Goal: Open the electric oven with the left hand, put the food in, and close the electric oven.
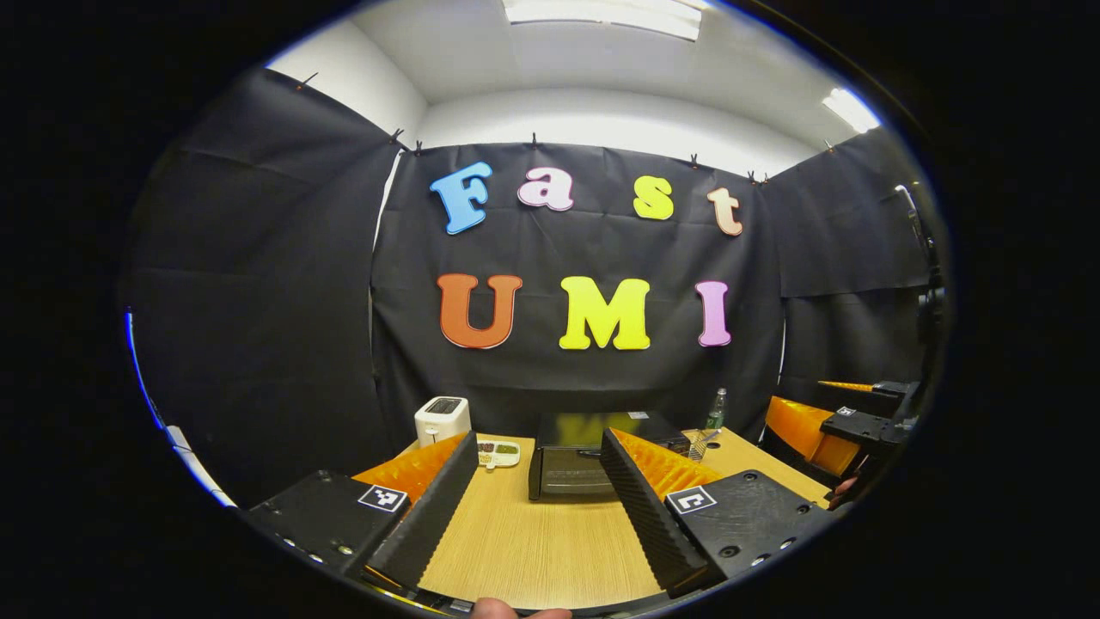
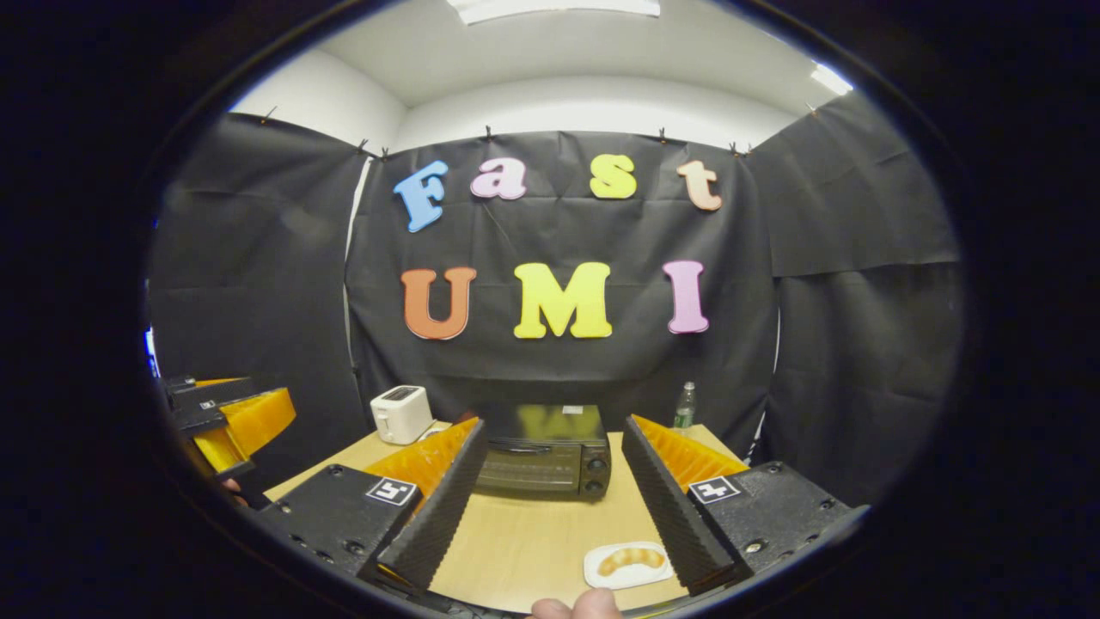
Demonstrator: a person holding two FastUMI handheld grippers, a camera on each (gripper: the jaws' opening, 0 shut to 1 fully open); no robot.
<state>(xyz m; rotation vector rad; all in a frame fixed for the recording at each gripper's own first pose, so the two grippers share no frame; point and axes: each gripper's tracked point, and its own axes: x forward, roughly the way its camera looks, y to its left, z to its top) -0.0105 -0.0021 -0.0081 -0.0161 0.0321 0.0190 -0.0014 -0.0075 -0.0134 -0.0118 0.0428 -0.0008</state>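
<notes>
A black electric oven [image 1: 567, 468] stands at the back of the wooden table [image 1: 533, 550] with its door shut. In the left gripper view my left gripper [image 1: 540, 440] hangs above the table in front of the oven, open, with nothing between its fingers. In the right gripper view the oven [image 2: 546, 464] sits straight ahead. My right gripper [image 2: 554, 425] is open and holds nothing. A white plate with a curved golden pastry [image 2: 627, 563] lies on the table near the front edge, just inside the right finger [image 2: 670, 507]. The left gripper [image 2: 232, 417] shows at the far left, the right gripper [image 1: 825, 421] at the far right.
A white toaster [image 1: 442, 419] stands left of the oven, with a small white dish of food bits [image 1: 498, 453] beside it. A green bottle [image 1: 716, 409] and a clear glass [image 1: 698, 445] stand right of the oven. Black cloth walls close in the table on three sides.
</notes>
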